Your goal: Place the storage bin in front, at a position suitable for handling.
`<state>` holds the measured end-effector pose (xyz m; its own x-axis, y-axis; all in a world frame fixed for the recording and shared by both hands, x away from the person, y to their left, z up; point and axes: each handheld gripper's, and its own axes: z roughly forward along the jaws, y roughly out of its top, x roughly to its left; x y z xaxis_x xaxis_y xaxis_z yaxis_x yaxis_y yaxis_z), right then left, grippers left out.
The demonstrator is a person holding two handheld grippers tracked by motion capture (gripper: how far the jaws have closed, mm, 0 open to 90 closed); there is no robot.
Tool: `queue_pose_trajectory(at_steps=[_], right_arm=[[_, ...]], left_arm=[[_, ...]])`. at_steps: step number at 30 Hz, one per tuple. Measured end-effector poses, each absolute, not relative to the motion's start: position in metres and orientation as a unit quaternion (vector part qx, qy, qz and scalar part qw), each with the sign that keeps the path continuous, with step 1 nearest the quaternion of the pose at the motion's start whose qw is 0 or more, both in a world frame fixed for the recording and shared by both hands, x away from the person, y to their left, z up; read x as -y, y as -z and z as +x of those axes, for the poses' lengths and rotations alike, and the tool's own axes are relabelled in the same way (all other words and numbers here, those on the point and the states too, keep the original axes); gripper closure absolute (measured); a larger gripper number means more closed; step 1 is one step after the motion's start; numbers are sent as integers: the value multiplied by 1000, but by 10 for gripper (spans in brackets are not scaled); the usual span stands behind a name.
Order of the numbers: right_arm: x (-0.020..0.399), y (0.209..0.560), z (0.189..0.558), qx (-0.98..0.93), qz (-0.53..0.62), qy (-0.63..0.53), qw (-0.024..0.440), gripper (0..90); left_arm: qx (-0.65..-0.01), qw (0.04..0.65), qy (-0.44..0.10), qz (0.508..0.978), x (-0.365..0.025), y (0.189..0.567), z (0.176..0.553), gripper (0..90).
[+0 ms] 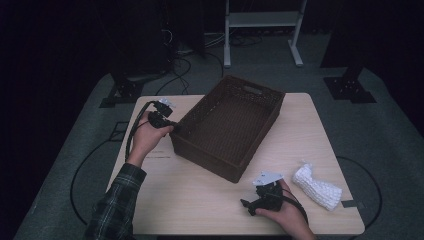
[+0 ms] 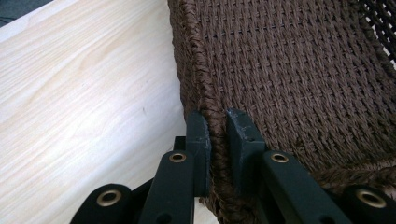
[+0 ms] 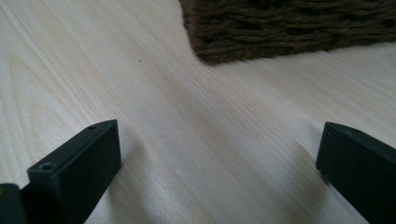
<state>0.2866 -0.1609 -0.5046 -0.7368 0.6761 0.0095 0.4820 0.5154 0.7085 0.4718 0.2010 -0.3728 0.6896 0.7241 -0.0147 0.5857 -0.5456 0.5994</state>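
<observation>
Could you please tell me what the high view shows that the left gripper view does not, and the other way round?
High view: the right gripper resting on the table, a white knitted cloth beside it, and the whole brown basket.

Left gripper view: the left gripper up close, its jaws pinching the basket's woven rim from both sides.

Both: the basket, the wooden table and the left gripper at the basket's edge.

Left gripper (image 1: 167,121) meets the brown basket's (image 1: 260,95) rim; right gripper (image 1: 248,204) rests apart.

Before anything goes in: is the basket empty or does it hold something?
Empty. The high view shows only bare weave on the floor of the basket; the white cloth lies outside it on the table.
</observation>
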Motion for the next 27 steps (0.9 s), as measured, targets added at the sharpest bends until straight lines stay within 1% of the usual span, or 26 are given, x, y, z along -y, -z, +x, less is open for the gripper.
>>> queue_pose_trajectory(at_steps=[9,15,27], right_arm=[[161,505,287,-860,337,-359,135,0],[161,505,287,-861,334,-359,136,0],[161,505,286,-861,334,-359,136,0]], left_arm=[[-374,277,-120,877,-213,368,461,799],[-379,294,-112,870,-223,374,450,796],[-382,297,-111,868,-242,374,436,799]])
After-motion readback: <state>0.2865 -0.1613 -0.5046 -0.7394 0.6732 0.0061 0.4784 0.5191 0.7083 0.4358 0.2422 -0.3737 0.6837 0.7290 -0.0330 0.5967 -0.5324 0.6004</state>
